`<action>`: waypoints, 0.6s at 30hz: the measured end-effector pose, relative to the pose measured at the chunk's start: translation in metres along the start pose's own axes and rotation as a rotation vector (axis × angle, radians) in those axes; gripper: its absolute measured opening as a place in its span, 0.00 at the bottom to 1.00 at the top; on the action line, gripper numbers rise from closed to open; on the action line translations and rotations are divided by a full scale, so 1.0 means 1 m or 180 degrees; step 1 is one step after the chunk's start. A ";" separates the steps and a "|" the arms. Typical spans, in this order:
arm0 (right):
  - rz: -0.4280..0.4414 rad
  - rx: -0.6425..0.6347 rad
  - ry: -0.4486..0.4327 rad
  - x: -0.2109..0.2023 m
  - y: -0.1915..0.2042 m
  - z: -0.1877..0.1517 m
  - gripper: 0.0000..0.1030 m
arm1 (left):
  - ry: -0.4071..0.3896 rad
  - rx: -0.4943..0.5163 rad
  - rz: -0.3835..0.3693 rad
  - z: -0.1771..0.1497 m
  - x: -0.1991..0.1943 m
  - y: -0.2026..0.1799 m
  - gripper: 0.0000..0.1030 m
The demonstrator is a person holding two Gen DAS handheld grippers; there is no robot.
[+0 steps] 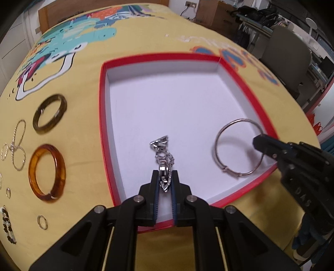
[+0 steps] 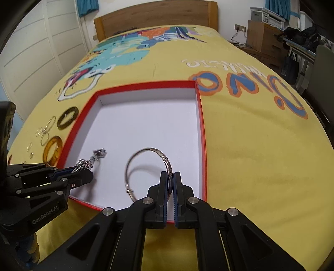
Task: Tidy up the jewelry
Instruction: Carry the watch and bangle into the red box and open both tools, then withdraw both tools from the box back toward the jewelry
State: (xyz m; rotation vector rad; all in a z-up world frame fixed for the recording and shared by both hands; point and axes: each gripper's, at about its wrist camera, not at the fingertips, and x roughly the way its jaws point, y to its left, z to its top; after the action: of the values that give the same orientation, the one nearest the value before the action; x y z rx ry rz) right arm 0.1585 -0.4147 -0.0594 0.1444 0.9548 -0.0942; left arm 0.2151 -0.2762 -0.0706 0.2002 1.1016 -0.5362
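A shallow box (image 1: 104, 129) (image 2: 200, 133) with a red rim and white floor lies on the yellow bedspread. My left gripper (image 1: 165, 177) (image 2: 83, 171) is shut on a silver chain bracelet (image 1: 161, 150) (image 2: 91, 160), whose free end trails over the box floor near its front edge. My right gripper (image 2: 170, 179) (image 1: 259, 143) is shut on the rim of a silver bangle (image 2: 146, 152) (image 1: 229, 133), held over the box's front right part; the bangle casts a shadow on the floor.
Left of the box on the spread lie a dark olive bangle (image 1: 50, 113) (image 2: 67, 117), an amber bangle (image 1: 47, 173) (image 2: 52, 153), a thin twisted gold chain (image 1: 18, 143), several small rings (image 1: 42, 222) and a beaded piece (image 1: 7, 227). A wooden headboard (image 2: 154, 16) is far behind.
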 end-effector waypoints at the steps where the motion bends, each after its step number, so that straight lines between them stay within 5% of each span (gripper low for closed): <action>1: -0.0010 0.0001 0.0018 0.002 0.000 -0.001 0.05 | 0.0003 -0.0017 -0.0005 -0.001 0.000 0.001 0.09; 7: -0.0102 -0.0024 0.0060 0.004 0.000 -0.006 0.06 | 0.0023 -0.0076 -0.0036 0.001 0.001 0.003 0.10; 12: -0.0130 -0.0047 0.0072 0.001 0.000 -0.007 0.09 | 0.0028 -0.0061 -0.0034 0.001 -0.003 0.002 0.21; 15: -0.0118 -0.0071 0.0030 -0.007 0.003 -0.007 0.18 | -0.0054 -0.0057 -0.0018 0.001 -0.012 0.001 0.28; 18: -0.0163 -0.0116 -0.0080 -0.021 0.007 -0.007 0.39 | -0.0162 -0.0058 0.0006 0.003 -0.026 0.001 0.28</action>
State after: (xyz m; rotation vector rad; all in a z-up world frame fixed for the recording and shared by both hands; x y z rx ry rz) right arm 0.1417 -0.4061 -0.0454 0.0850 0.9347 -0.1253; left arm 0.2093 -0.2690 -0.0463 0.1710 1.0564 -0.5267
